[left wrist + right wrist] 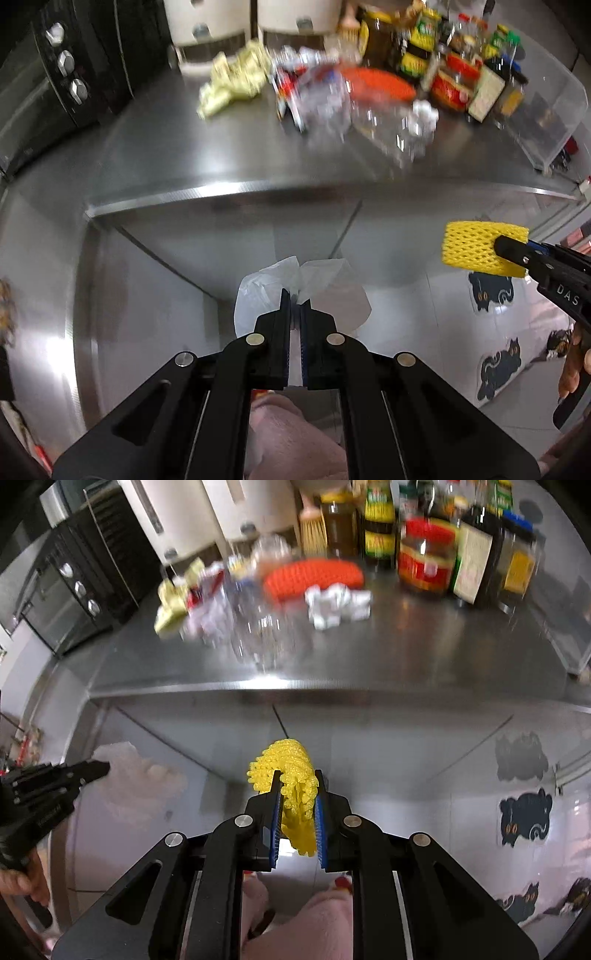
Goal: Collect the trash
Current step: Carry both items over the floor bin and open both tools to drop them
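Observation:
My left gripper (296,301) is shut on a thin translucent plastic bag (258,291), held out in front of the steel counter's cabinet face. My right gripper (297,775) is shut on a yellow foam net sleeve (291,768), which shows in the left wrist view as the yellow net (476,247) at the right. On the steel counter (406,653) lies more trash: an orange foam net (314,576), a crumpled white paper (338,603), clear plastic packaging (255,627), a yellow wrapper (236,79) and a red-and-white wrapper (290,92). The left gripper (103,768) appears at the left of the right wrist view with the bag (140,779).
A black oven (55,74) stands at the counter's left. Jars and bottles (443,542) crowd the back right, a small brush (312,528) beside them. A clear acrylic stand (546,110) sits far right. Cat-shaped floor mats (524,819) lie on the tiled floor below.

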